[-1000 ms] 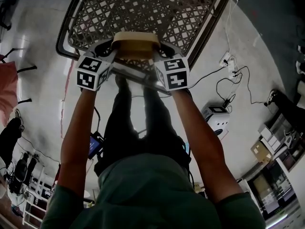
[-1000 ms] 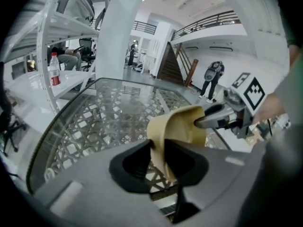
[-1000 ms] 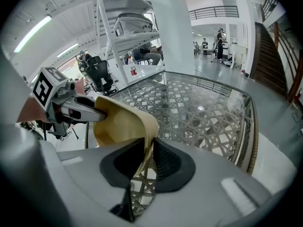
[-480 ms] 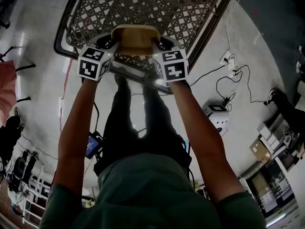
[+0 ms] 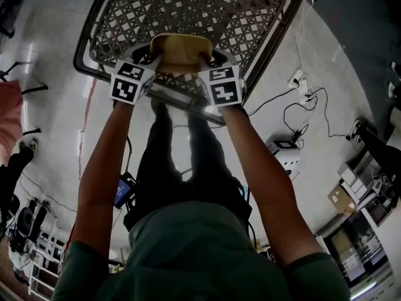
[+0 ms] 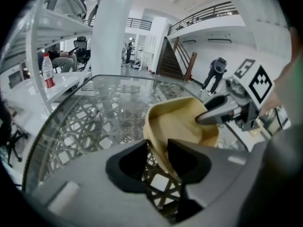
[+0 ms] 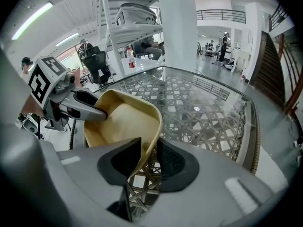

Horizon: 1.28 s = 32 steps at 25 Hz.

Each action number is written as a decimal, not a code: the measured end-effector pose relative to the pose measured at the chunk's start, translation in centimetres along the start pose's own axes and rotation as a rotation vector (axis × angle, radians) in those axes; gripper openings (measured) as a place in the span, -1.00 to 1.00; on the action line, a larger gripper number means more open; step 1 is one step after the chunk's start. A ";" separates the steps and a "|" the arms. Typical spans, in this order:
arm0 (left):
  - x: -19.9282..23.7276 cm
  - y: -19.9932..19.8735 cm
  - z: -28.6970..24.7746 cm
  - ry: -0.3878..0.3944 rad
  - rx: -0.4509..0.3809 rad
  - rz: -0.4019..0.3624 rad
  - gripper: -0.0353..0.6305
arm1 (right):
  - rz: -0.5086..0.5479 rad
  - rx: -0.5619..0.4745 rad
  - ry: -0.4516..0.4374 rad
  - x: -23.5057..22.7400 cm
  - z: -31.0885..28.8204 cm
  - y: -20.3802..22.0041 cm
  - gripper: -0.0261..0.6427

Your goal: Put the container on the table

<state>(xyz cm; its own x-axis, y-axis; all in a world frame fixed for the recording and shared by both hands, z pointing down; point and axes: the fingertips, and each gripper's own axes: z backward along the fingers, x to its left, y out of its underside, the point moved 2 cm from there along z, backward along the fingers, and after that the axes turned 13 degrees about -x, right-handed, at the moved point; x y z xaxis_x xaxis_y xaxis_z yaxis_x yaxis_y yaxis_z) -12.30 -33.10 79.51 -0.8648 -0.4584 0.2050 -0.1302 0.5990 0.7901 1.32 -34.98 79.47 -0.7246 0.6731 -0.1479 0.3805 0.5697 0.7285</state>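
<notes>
The container (image 5: 180,50) is a tan, soft-walled tub that rests on the glass table (image 5: 188,11), near its front edge. My left gripper (image 5: 153,58) straddles its left rim and my right gripper (image 5: 205,58) its right rim. In the left gripper view the rim (image 6: 182,126) runs between my opening jaws (image 6: 157,150), with a gap at the left pad. In the right gripper view the wall (image 7: 123,122) stands between my opening jaws (image 7: 149,152), with a gap at the right pad. Each view also shows the other gripper's finger over the far rim.
The table top (image 6: 94,112) is glass over a woven lattice with a dark round-cornered rim (image 7: 255,126). Cables and a power strip (image 5: 301,80) lie on the floor to the right, near a small white device (image 5: 285,152). A shelf with a bottle (image 6: 47,70) stands beyond the table.
Both grippers and the container have sunk slightly and shifted a little farther over the table top. The marker cubes sit a bit closer together than before.
</notes>
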 end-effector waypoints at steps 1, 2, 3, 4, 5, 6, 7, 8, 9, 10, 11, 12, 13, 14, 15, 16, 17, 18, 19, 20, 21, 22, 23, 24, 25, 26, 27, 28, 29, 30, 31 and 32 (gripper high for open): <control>0.0 0.0 0.0 0.000 -0.001 -0.009 -0.47 | 0.007 0.002 0.005 0.0 0.0 0.0 -0.59; 0.0 0.0 0.0 0.000 -0.001 -0.018 -0.44 | 0.015 0.005 0.010 -0.1 0.0 -0.1 -0.59; -0.1 -0.1 0.1 0.000 -0.002 -0.025 -0.41 | 0.022 0.008 0.016 -0.1 0.0 -0.1 -0.59; -0.1 -0.2 0.2 0.000 -0.005 -0.031 -0.39 | 0.026 0.011 0.021 -0.2 0.1 -0.1 -0.59; -0.2 -0.3 0.3 0.002 -0.010 -0.035 -0.34 | 0.026 0.015 0.025 -0.3 0.1 0.0 -0.59; -0.2 -0.4 0.4 0.005 -0.015 -0.040 -0.27 | 0.024 0.020 0.028 -0.4 0.2 0.0 -0.58; -0.3 -0.6 0.5 0.010 -0.019 -0.043 -0.23 | 0.020 0.024 0.029 -0.5 0.3 0.1 -0.53; -0.4 -0.7 0.7 0.015 -0.022 -0.046 -0.19 | 0.018 0.029 0.031 -0.5 0.5 0.1 -0.51; -0.4 -0.9 0.9 0.019 -0.023 -0.047 -0.14 | 0.016 0.033 0.033 -0.6 0.6 0.1 -0.51; -0.5 -1.0 1.0 0.023 -0.022 -0.047 -0.11 | 0.016 0.034 0.036 -0.6 0.8 0.1 -0.51; -0.5 -1.1 1.3 0.027 -0.021 -0.047 -0.10 | 0.017 0.034 0.040 -0.7 0.9 0.0 -0.50; -0.7 -1.3 1.5 0.030 -0.020 -0.048 -0.09 | 0.020 0.031 0.045 -0.8 1.1 -0.1 -0.49; -0.8 -1.7 1.7 0.031 -0.021 -0.053 -0.09 | 0.024 0.026 0.050 -0.9 1.3 -0.2 -0.49; -0.9 -2.1 2.0 0.032 -0.025 -0.059 -0.09 | 0.029 0.020 0.055 -0.9 1.4 -0.4 -0.49; -1.0 -2.6 2.4 0.032 -0.031 -0.066 -0.09 | 0.032 0.013 0.060 -0.9 1.7 -0.7 -0.49; -1.1 -3.2 2.8 0.033 -0.040 -0.073 -0.09 | 0.034 0.004 0.064 -0.8 2.1 -1.2 -0.49; -1.2 -3.9 3.3 0.034 -0.050 -0.080 -0.09 | 0.038 -0.013 0.068 -0.7 2.4 -1.9 -0.49; -1.4 -4.6 3.8 0.037 -0.062 -0.087 -0.11 | 0.041 -0.033 0.071 -0.5 2.8 -2.6 -0.49; -1.6 -5.4 4.4 0.042 -0.075 -0.095 -0.14 | 0.040 -0.050 0.074 -0.3 3.3 -3.5 -0.49; -1.8 -6.3 5.0 0.047 -0.090 -0.103 -0.18 | 0.037 -0.068 0.077 0.0 4.0 -4.4 -0.49; -2.0 -7.1 5.6 0.052 -0.106 -0.113 -0.21 | 0.034 -0.090 0.079 0.3 4.8 -5.5 -0.50; -2.3 -8.0 6.3 0.057 -0.124 -0.124 -0.26 | 0.034 -0.116 0.079 0.5 5.6 -6.6 -0.53; -2.5 -9.0 7.0 0.063 -0.145 -0.135 -0.34 | 0.037 -0.148 0.077 0.8 6.4 -7.8 -0.58; -2.8 -10.0 7.8 0.071 -0.168 -0.147 -0.45 | 0.043 -0.186 0.072 1.2 7.4 -9.1 -0.66; -3.1 -11.0 8.6 0.079 -0.191 -0.158 -0.55 | 0.050 -0.227 0.061 1.6 8.4 -10.4 -0.77; -3.5 -12.0 9.6 0.089 -0.213 -0.168 -0.65 | 0.057 -0.265 0.044 2.3 9.5 -11.7 -0.88; -3.8 -13.0 10.7 0.099 -0.235 -0.178 -0.75 | 0.065 -0.300 0.022 3.1 10.6 -13.0 -0.91; -4.2 -14.0 11.9 0.108 -0.256 -0.187 -0.85 | 0.075 -0.333 -0.002 4.1 11.8 -14.3 -0.91; -4.4 -14.9 13.1 0.118 -0.277 -0.196 -0.88 | 0.087 -0.365 -0.026 5.1 13.0 -15.6 -0.91; -4.7 -15.8 14.3 0.127 -0.298 -0.205 -0.89 | 0.102 -0.398 -0.045 6.1 14.2 -17.0 -0.91; -5.0 -16.7 15.5 0.134 -0.319 -0.215 -0.89 | 0.119 -0.432 -0.058 7.0 15.5 -18.2 -0.91; -5.4 -17.6 16.6 0.141 -0.340 -0.225 -0.88 | 0.137 -0.465 -0.067 7.8 16.8 -19.5 -0.91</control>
<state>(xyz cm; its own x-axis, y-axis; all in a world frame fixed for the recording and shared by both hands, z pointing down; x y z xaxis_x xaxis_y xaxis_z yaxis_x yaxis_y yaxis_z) -13.39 -30.25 54.86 -0.7551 -0.6525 0.0638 -0.1209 0.2342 0.9647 -2.05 -32.89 52.88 -0.6415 0.7647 -0.0610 0.1620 0.2128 0.9636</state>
